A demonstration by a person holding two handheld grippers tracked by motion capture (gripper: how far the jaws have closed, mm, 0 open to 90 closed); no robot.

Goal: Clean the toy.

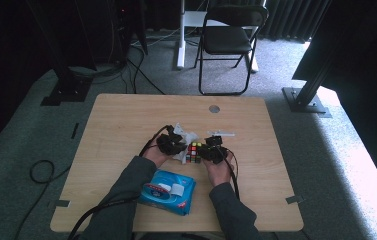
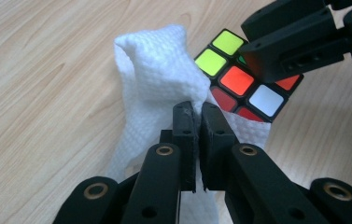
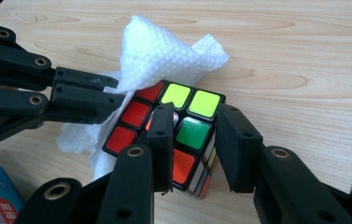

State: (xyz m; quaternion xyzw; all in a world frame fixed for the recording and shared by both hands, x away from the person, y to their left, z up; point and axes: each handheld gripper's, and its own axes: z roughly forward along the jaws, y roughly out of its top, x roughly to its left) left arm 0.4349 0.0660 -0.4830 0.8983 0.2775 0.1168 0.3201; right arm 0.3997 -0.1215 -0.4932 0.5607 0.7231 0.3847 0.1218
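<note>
A Rubik's cube [image 1: 194,152] sits tilted at the middle of the wooden table [image 1: 126,120], leaning on a crumpled white wipe [image 1: 186,137]. My left gripper [image 2: 198,109] is shut on a fold of that wipe [image 2: 155,60], which stands up against the cube's [image 2: 236,79] left side. My right gripper [image 3: 194,112] pinches the cube [image 3: 131,114] at its upper right edge: one fingertip [image 3: 160,126] lies on the top face, the other [image 3: 234,135] against the right side. In the right gripper view the left gripper [image 3: 115,91] comes in from the left with the wipe [image 3: 164,51].
A blue pack of wet wipes [image 1: 168,192] lies between the forearms near the table's front edge. A small white strip [image 1: 221,133] lies just behind the right gripper, and a grey round cap [image 1: 214,108] is set in the tabletop farther back. A folding chair [image 1: 228,35] stands beyond the table.
</note>
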